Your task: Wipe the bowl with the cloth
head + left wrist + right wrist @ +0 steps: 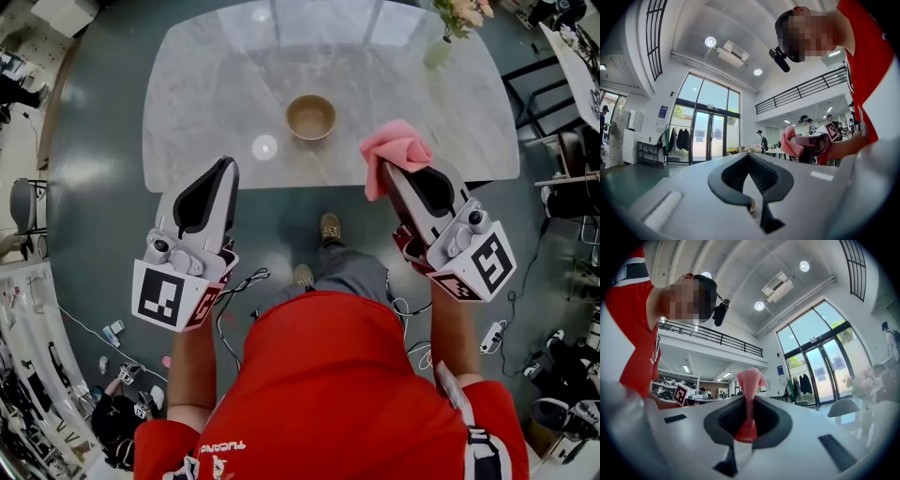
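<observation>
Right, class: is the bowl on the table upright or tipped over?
Upright. The head view looks down into the bowl: its round rim faces up, and it sits on the marble table.

Table [202,89], far: pale grey marble-look top, veined, polished, throws back ceiling lights. Bowl [310,116]: tan, smooth, low sheen (ceramic or wood, cannot tell). Cloth [749,380]: pink, soft, fine ribbed weave, matt. Left gripper [228,165] and right gripper [388,171]: matt pale-grey plastic shells, black ribbed lining. Floor [94,216], left: dark grey-green, glossy, glare patches. Shirt [328,394], near: red cloth, matt.
</observation>
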{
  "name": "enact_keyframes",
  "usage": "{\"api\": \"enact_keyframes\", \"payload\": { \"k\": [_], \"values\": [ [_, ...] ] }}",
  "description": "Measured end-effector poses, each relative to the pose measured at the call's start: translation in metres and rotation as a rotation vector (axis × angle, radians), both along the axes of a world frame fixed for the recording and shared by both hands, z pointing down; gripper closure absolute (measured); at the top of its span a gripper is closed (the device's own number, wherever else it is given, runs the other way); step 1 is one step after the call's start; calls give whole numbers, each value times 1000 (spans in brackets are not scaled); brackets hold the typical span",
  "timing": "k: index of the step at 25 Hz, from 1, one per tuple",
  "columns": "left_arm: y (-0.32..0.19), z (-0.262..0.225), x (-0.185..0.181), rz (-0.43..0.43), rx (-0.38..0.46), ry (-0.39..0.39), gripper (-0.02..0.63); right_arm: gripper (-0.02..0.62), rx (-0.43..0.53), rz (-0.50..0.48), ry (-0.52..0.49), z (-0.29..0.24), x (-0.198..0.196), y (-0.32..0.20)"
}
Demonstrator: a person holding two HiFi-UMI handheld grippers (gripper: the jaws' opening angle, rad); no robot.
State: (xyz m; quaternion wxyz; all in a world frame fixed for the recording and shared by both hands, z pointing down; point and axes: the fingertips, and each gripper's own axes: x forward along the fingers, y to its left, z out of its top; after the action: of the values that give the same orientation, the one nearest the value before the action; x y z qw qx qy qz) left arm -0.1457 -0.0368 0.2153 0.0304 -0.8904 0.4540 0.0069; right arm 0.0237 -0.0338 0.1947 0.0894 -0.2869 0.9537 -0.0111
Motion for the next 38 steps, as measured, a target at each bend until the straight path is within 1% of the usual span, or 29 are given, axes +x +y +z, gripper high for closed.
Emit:
{"api": "enact_keyframes", "payload": {
  "k": [3, 5, 11, 17, 20, 23, 29, 30, 31, 34, 36, 38],
  "values": [
    [8, 0, -1, -6, 6, -9, 601, 574, 8, -12, -3, 0, -1, 4],
    [4, 2, 2, -9, 4, -16, 601, 574, 12, -20, -6, 0, 1, -3],
    [-44, 5, 22, -20, -8, -20, 601, 574, 13, -65, -12, -1, 18, -60],
    [-68, 14, 32, -32, -27, -38, 600, 574, 0, -124, -4, 4, 22, -89],
    [-79, 21, 34, -31, -40, -48, 600, 574, -4, -137, -1, 7, 23, -102],
    [-86, 30, 37, 1, -60, -74, 600, 574, -20, -140, 1, 10, 20, -108],
    [-102, 60, 49, 135, -110, -118, 595, 574, -39, -128, 35, 23, 11, -120],
    [-103, 68, 51, 157, -129, -138, 584, 574, -43, -123, 40, 26, 11, -121],
    [-104, 78, 53, 178, -156, -165, 553, 574, -48, -118, 44, 28, 11, -123],
    [-107, 102, 61, 236, -212, -224, 424, 574, -60, -102, 51, 32, 9, -126],
    [-109, 112, 66, 274, -227, -235, 348, 574, -67, -94, 59, 34, 6, -126],
    [-110, 120, 73, 317, -236, -231, 291, 574, -73, -90, 70, 38, 4, -127]
  ]
}}
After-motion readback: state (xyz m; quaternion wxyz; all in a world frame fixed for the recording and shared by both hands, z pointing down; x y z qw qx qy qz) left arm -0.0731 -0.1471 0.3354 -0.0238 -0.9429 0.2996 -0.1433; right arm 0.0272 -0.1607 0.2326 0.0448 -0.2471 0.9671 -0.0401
